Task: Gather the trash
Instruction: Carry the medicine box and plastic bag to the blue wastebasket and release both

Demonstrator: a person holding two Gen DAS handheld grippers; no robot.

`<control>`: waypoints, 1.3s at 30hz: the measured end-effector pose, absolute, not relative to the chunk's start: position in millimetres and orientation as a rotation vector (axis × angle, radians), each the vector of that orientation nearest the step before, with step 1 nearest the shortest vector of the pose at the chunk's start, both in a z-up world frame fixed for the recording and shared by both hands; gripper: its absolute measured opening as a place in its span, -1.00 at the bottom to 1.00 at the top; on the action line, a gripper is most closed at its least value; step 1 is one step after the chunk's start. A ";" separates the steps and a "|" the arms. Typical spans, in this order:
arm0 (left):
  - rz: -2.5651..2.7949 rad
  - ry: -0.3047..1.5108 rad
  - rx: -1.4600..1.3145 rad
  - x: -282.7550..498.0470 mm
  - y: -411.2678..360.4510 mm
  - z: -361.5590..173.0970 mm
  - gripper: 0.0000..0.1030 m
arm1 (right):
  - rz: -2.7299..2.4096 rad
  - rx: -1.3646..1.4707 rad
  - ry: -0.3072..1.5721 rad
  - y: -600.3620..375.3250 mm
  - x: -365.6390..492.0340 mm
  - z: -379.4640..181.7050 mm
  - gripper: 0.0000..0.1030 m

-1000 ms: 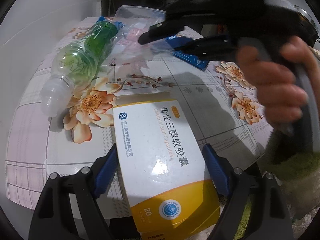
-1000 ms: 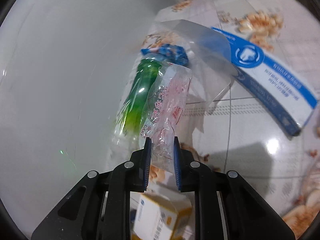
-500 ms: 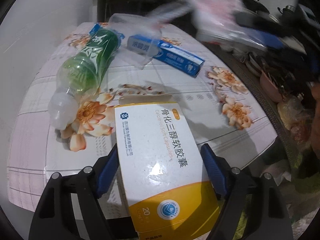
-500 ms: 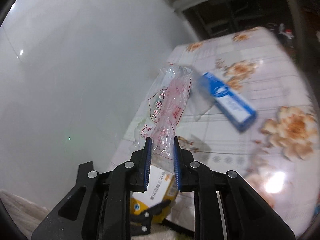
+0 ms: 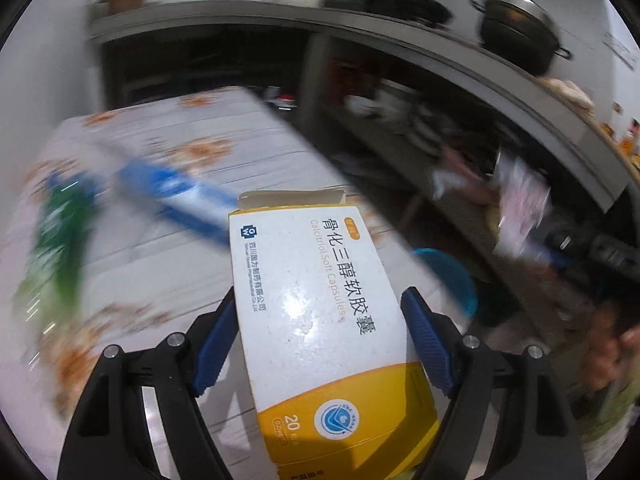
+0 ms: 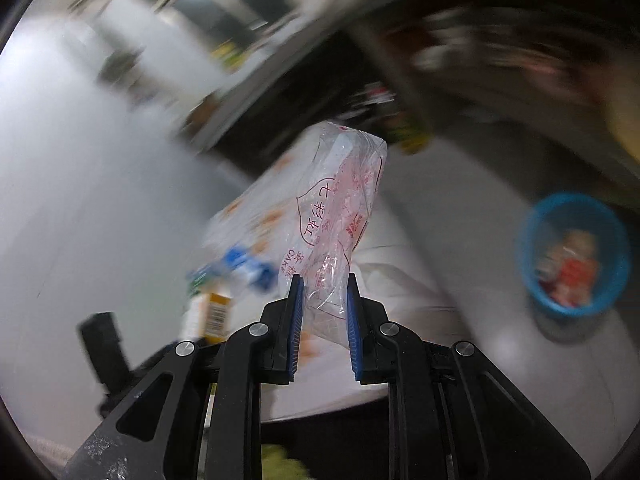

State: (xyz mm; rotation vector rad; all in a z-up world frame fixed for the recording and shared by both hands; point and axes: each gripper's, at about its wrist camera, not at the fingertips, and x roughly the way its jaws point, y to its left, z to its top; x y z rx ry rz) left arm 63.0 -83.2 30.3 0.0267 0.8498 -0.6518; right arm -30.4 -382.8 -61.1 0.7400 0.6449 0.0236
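Trash in hand: right gripper (image 6: 322, 320) pinches a limp, slippery clear printed plastic wrapper (image 6: 340, 216) low; left gripper (image 5: 320, 344) clamps a light, crushable white-and-yellow cardboard medicine box (image 5: 324, 320) across its sides.

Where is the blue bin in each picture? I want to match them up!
Left wrist view: the blue bin peeks out just right of the white and yellow medicine box held in the left claw, right of centre, mostly hidden and blurred.
Right wrist view: the bin sits at the far right, with trash inside.
Shared landmark: the flowered table, also behind the clear wrapper in the right claw.
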 end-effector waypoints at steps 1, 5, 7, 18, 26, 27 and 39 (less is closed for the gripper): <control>-0.686 0.857 0.032 65.7 -97.8 31.8 0.51 | -0.026 0.761 0.643 -394.6 -36.4 -70.0 -0.64; -0.839 0.939 0.083 78.6 -184.0 28.0 0.51 | -0.205 0.850 0.658 -447.7 -66.9 -106.2 -0.64; -0.892 1.010 0.105 84.2 -229.4 16.4 0.51 | -0.255 0.899 0.682 -464.5 -73.2 -130.3 -0.64; -1.007 1.210 0.252 98.2 -433.7 -54.8 0.58 | -0.398 0.997 0.822 -527.6 -65.4 -215.5 -0.59; -0.931 1.234 0.216 136.0 -495.0 -95.4 0.85 | -0.586 1.017 0.883 -584.2 -39.0 -279.8 0.18; -0.936 1.255 0.194 137.1 -488.8 -95.9 0.85 | -0.590 1.036 0.879 -583.8 -43.2 -282.6 0.18; -1.043 1.140 0.075 124.1 -406.9 -29.8 0.85 | -0.628 0.996 0.859 -546.4 -84.7 -270.8 0.19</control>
